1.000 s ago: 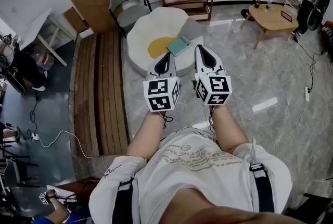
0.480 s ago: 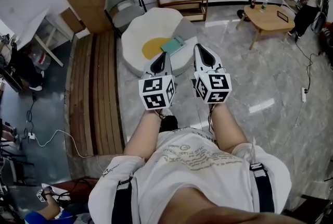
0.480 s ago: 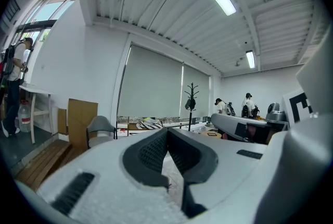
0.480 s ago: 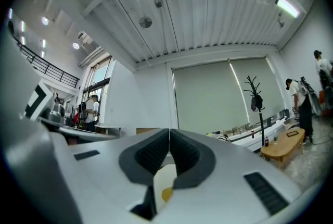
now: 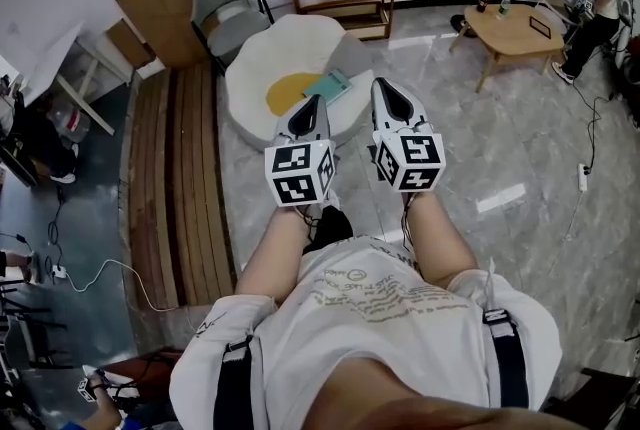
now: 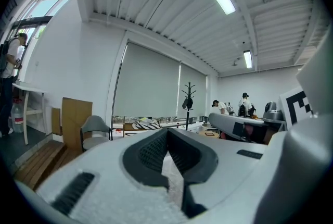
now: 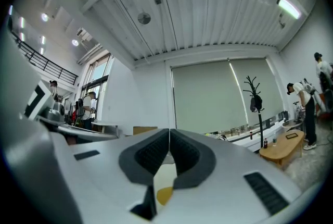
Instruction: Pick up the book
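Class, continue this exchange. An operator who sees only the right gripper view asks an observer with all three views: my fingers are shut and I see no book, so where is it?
Observer: The flat teal rectangular book lies on the white, fried-egg-shaped floor cushion, just right of its yellow centre. It is ahead and slightly left of the right gripper.
Operator: Is the left gripper free?
Observer: Yes. The left gripper has its fingers together with nothing between them.
Operator: Is anything lying on the book?
Observer: No, its cover is bare in the head view.
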{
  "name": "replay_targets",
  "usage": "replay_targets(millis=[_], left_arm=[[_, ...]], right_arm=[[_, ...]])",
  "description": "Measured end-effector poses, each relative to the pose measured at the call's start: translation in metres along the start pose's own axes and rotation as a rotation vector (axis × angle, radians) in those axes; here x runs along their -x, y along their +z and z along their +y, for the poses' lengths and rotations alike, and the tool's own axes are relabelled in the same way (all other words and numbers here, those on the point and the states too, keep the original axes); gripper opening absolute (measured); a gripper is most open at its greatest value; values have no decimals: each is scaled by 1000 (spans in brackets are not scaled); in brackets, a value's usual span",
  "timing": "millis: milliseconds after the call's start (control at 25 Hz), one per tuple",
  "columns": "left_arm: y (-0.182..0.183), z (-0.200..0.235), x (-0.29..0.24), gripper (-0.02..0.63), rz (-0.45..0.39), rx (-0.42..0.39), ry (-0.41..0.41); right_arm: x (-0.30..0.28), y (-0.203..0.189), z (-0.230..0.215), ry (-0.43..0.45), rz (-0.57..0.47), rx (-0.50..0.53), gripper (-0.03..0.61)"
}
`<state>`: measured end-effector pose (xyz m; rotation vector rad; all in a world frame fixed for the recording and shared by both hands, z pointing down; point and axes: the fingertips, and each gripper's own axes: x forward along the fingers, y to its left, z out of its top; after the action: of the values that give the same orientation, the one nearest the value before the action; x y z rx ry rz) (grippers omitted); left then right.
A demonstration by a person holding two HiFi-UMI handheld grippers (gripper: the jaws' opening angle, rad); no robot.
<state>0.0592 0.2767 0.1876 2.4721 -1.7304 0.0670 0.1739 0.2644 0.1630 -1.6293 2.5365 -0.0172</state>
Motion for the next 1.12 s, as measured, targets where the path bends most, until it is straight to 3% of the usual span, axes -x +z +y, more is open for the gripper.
replay_targets(millis=[320, 520, 1120], left_arm=[[-5, 11, -58, 20, 29, 34, -46], [5, 20, -100, 20, 39, -3, -75], [20, 112, -205, 20, 63, 58, -90]], right_arm=[[-43, -9, -24, -13, 21, 17, 29], [-81, -8, -38, -28, 20, 13, 29], [-218, -18, -41, -23, 66, 44, 29]])
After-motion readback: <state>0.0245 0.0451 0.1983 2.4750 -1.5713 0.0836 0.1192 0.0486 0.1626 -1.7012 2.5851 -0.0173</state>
